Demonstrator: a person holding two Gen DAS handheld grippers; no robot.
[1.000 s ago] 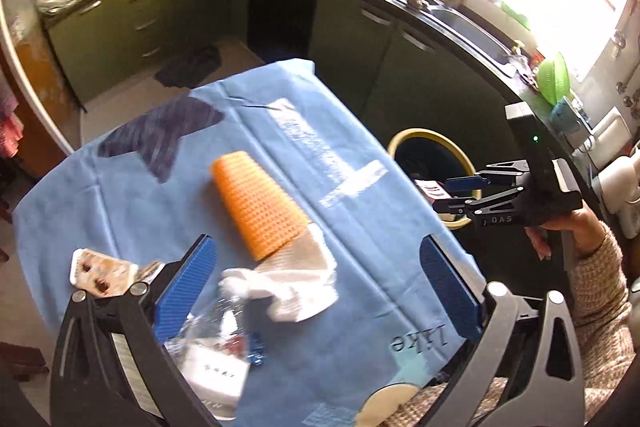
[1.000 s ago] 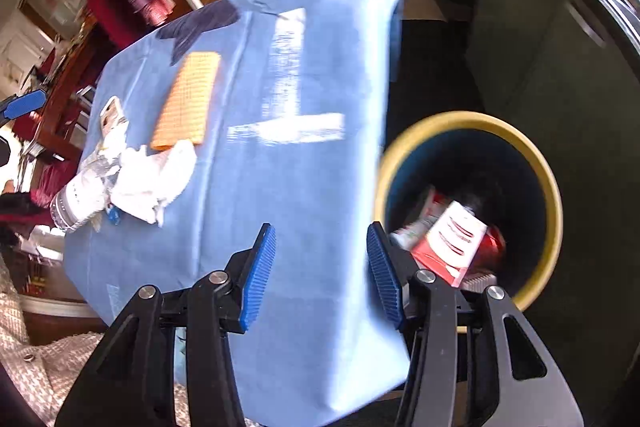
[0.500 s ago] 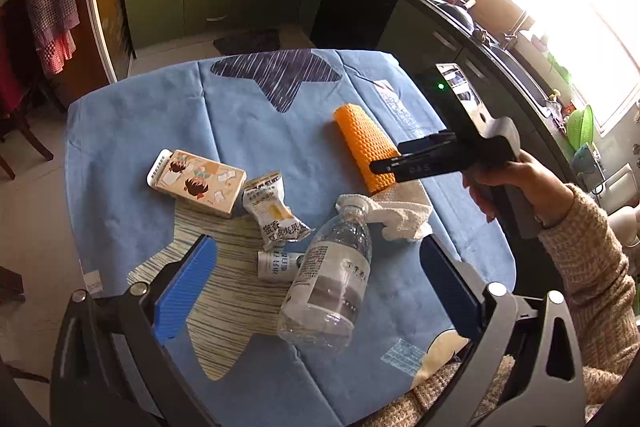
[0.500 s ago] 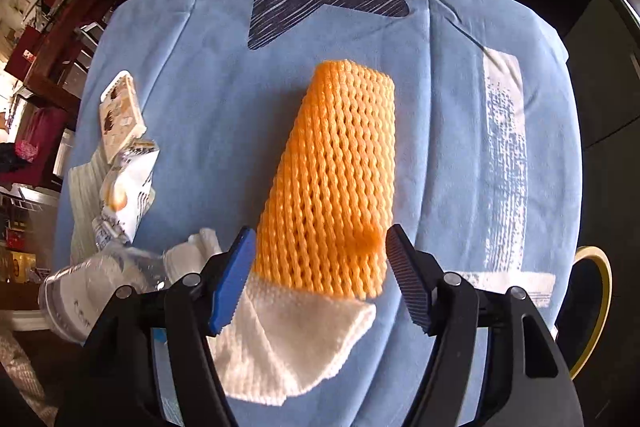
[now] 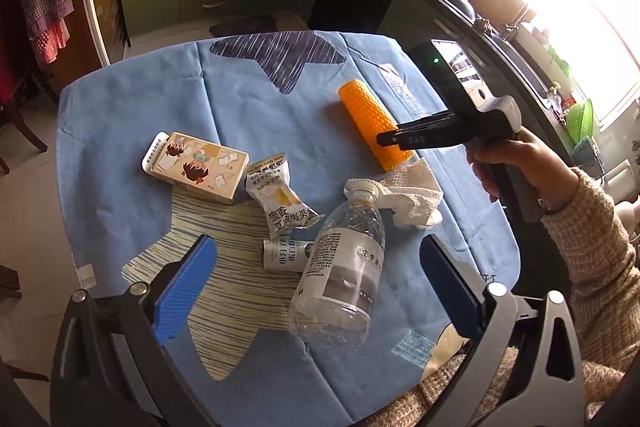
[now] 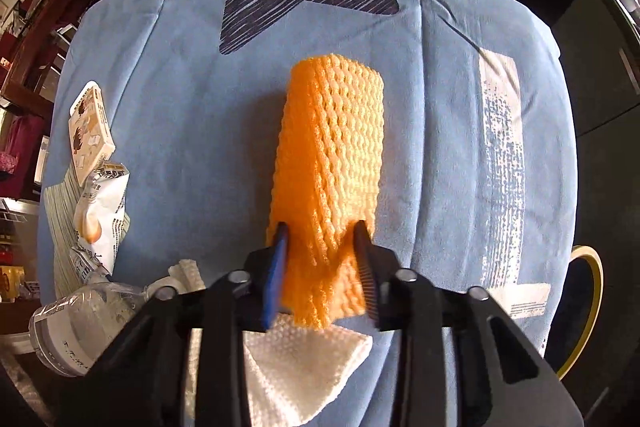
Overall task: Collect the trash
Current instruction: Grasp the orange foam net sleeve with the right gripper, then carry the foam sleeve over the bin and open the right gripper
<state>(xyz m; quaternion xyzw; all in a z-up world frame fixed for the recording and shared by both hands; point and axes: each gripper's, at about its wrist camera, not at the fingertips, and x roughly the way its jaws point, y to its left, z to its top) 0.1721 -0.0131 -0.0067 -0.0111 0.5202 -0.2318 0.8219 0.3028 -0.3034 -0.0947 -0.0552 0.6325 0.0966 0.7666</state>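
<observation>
My right tool (image 6: pixel 322 259) is clamped on the near end of the orange foam net (image 6: pixel 332 163) at the surface's (image 5: pixel 132 107) center; my left tool (image 5: pixel 316 279) hangs spread apart. The soft net could crumple free, or drag the white tissue (image 6: pixel 304 367) at 6 o'clock

Orange foam net sleeve (image 6: pixel 332 163) lies flat, near end pinched.

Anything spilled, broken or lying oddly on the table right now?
No spill visible. The plastic bottle lies on its side with its neck on the white paper towel. The right gripper is pinching the orange foam net, squashing its near end. The snack wrapper is crumpled.
</observation>
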